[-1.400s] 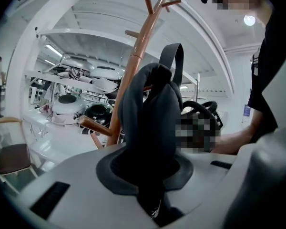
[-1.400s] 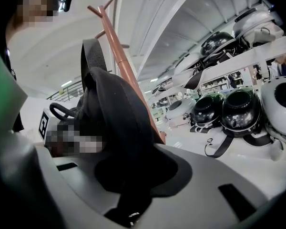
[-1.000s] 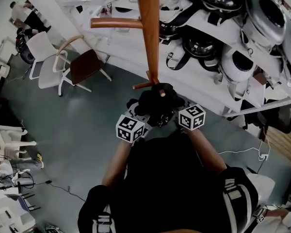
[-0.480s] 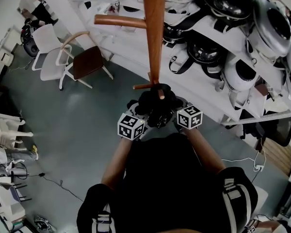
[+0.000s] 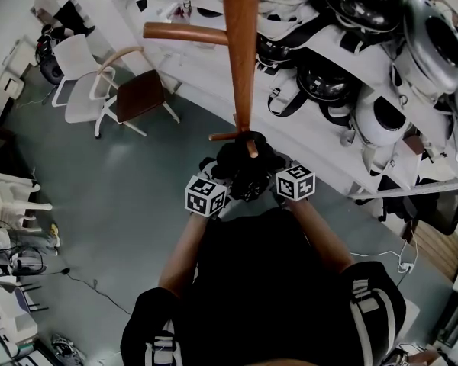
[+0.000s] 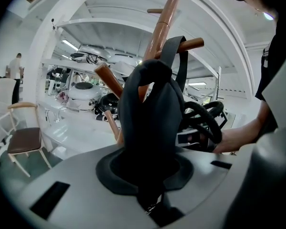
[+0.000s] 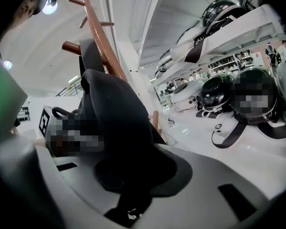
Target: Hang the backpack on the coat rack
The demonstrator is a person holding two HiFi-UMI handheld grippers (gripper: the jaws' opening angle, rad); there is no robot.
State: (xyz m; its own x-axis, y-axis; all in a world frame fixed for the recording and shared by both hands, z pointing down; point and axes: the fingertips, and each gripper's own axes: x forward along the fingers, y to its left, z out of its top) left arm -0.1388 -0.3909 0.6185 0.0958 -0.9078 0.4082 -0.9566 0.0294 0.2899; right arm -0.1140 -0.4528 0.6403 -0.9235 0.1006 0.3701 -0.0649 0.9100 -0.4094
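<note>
Looking down in the head view, you have the black backpack [image 5: 241, 165] bunched against the wooden coat rack [image 5: 240, 59]. It sits just below the short peg [image 5: 252, 148] that points back toward you. Your left gripper [image 5: 220, 186] and right gripper [image 5: 273, 180] flank the bag at about the same height. Neither one is clearly nearer the pole. A second low peg [image 5: 223, 136] sticks out to the picture's left, clear of the bag.

In the left gripper view, the jaws are drawn narrow and pinch a fold of the bag's dark fabric, so the bag stands straight ahead of them. From its top the carry strap [image 6: 174, 49] rises and loops over the peg, which slants up and away from the pole. The strap's long axis runs nearly upright, across the peg.

In the right gripper view, these jaws are also nearly closed, clamped on black fabric at the bag's other side. The strap again appears to pass around the peg, close beside the pole.

I judge that the strap looks seated, so your next move depends on it staying behind the peg's tip. I can't tell whether it already carries the bag's weight.
</note>
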